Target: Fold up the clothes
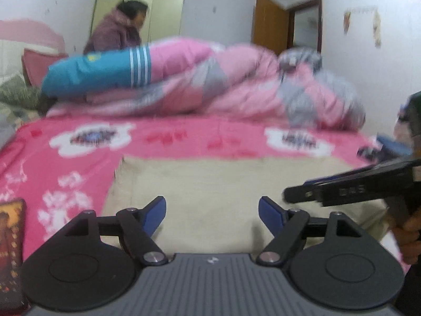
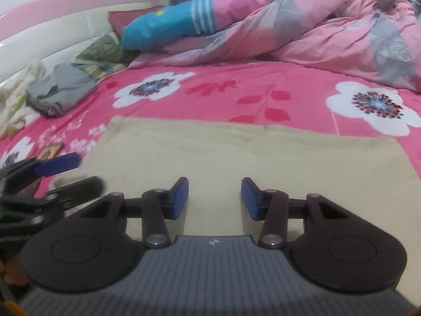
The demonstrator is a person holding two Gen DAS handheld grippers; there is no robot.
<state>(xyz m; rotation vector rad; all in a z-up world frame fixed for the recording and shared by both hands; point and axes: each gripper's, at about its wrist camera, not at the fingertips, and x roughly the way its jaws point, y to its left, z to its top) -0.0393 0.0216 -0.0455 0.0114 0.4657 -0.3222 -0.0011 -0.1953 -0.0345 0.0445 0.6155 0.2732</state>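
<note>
Beige folded garment (image 2: pixel 236 152) lying flat on the pink floral bedsheet (image 2: pixel 210 89); left gripper (image 1: pixel 211 212) and right gripper (image 2: pixel 214 197) above it, jaws spread, nothing between them.

The left wrist view is smeared throughout: the pink quilt (image 1: pixel 236 79) and a person (image 1: pixel 115 29) behind it lack detail. The beige garment (image 2: pixel 236 152) runs under both devices, its near edge hidden. In the right wrist view the left gripper (image 2: pixel 65 173) is blurred and cut by the frame
</note>
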